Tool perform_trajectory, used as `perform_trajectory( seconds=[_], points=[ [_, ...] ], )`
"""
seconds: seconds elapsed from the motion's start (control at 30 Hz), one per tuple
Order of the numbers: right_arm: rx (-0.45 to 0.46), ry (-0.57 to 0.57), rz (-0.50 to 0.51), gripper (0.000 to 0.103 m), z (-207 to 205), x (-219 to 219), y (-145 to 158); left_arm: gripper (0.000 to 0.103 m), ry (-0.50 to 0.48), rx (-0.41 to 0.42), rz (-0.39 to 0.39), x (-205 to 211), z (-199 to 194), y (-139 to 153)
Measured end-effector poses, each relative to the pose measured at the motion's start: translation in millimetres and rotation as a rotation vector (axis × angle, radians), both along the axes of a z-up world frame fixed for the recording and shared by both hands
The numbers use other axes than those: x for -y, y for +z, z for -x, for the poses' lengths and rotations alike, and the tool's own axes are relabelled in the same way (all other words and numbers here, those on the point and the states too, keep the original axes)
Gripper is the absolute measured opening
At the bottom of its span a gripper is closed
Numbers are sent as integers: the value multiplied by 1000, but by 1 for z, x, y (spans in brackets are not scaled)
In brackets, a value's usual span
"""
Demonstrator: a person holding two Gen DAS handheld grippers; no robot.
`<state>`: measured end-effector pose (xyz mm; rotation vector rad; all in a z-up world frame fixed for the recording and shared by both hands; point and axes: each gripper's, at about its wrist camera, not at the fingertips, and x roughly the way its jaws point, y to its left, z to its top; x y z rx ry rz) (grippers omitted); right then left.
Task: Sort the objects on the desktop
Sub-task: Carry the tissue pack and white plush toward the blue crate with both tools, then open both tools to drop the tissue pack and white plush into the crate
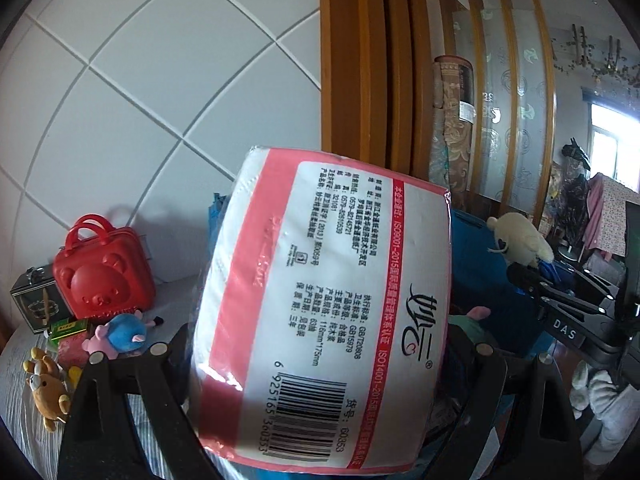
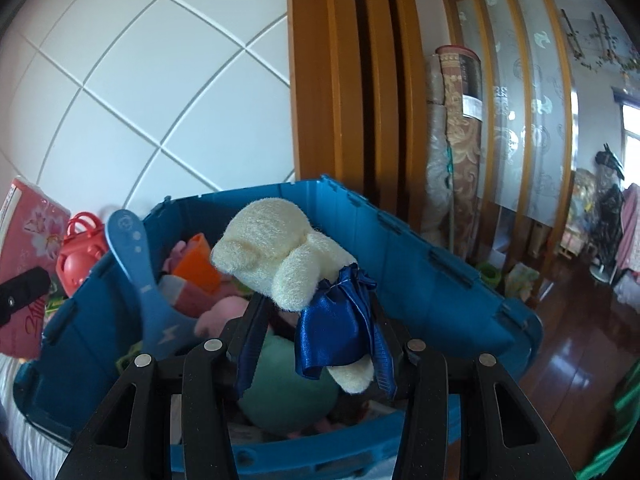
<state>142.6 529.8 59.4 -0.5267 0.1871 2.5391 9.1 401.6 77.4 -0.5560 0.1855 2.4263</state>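
Your left gripper [image 1: 320, 354] stands wide because it clamps a bulky tissue pack [image 1: 320, 304], held up beside the blue bin [image 2: 420, 280]. Your right gripper [image 2: 316, 354], narrower, pinches a cream plush toy [image 2: 280, 256] above the bin's opening, placed for dropping among the toys inside.

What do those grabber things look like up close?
Both are black. The left gripper and right gripper each have chunky angled fingers with triangle-shaped cut-outs and round silver studs on top. White letters "DAS" mark the right gripper, seen from the left camera.
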Motion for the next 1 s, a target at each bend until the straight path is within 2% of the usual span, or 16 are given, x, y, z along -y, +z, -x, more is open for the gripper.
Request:
perform_trajectory(
  seconds=[0.2,0.33,0.47,0.57,0.63,0.67,0.7,0.9,1.0],
  points=[
    [41,0,-41,47,16,-16,-5,92,-19,48,65,-32,7,-16],
    [62,-10,-47,48,24,-27,-11,92,-8,40,69,-34,9,-13],
    [66,-12,-34,64,27,-33,-15,93,-6,54,60,-32,10,-14],
    [70,-4,-29,71,29,-34,-18,93,-8,44,70,-34,8,-14],
    [70,4,-28,83,29,-33,-19,93,-11,41,69,-34,8,-14],
    [67,8,-29,95,29,-33,-20,93,-16,43,67,-33,7,-15],
    [63,11,-33,103,29,-31,-19,93,-19,44,63,-33,7,-15],
    [47,13,-55,103,24,-18,-11,94,-36,53,3,-21,6,-13],
    [41,13,-69,103,21,-10,-6,99,-18,43,-10,-10,0,-12]
  ],
)
